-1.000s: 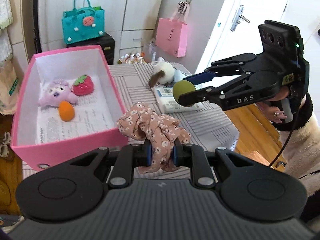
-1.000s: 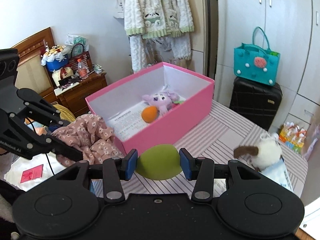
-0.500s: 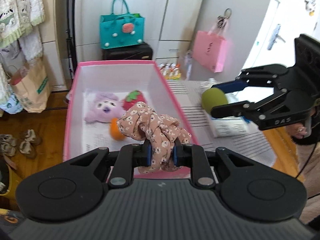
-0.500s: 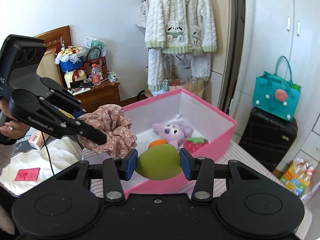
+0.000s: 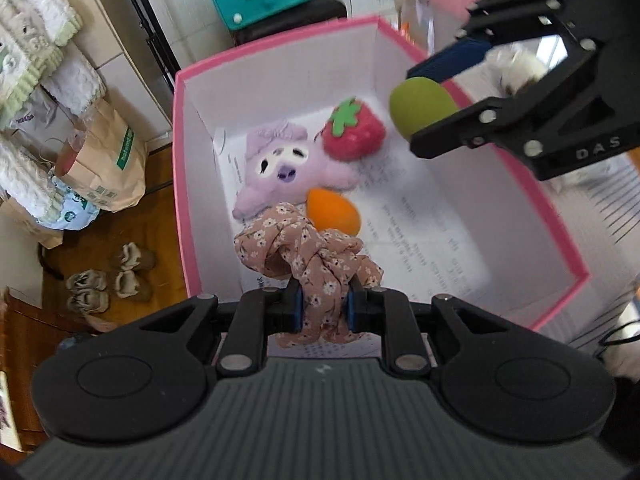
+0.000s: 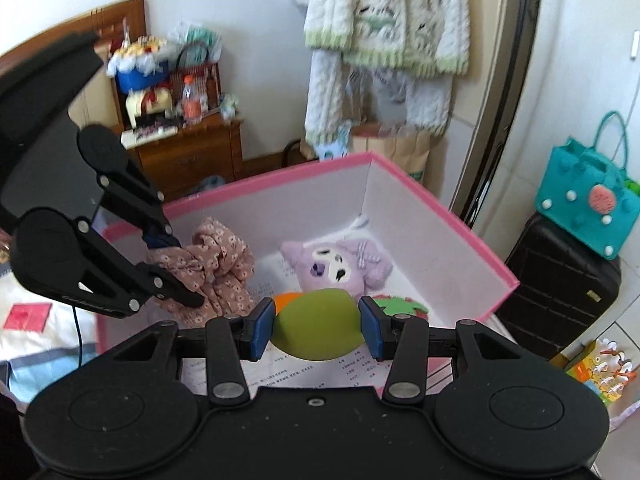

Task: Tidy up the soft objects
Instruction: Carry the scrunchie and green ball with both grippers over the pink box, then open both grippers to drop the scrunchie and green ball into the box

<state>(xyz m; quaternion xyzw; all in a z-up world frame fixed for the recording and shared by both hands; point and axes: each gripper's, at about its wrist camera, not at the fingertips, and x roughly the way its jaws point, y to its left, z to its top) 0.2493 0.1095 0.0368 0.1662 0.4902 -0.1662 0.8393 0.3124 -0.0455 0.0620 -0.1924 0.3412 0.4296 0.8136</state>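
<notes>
Far left in the left wrist view: brown paper bag (image 5: pixel 102 168) and small shoes (image 5: pixel 108 282) on a wooden floor, outside the box. Centre: pink box (image 5: pixel 180 184) with white inner walls, printed paper lining the bottom. Inside, left to right: purple plush (image 5: pixel 288 168), orange soft egg (image 5: pixel 334 216) touching its lower edge, red strawberry plush (image 5: pixel 354 132) just beside its upper right. Low in front: left gripper (image 5: pixel 322 310), fingers nearly closed, pinching a floral scrunchie (image 5: pixel 308 256) by its lower fold, hanging above the box floor. Probably featherweight, limp cloth; likely to flop on release, best held at a bunched fold. Right: right gripper (image 5: pixel 436 108), about half closed, clamping a green sponge ball (image 5: pixel 420 108) across its middle, above the box near the strawberry. Seemingly light, springy, bulging between the pads (image 6: pixel 370 328); gentle squeeze enough.
</notes>
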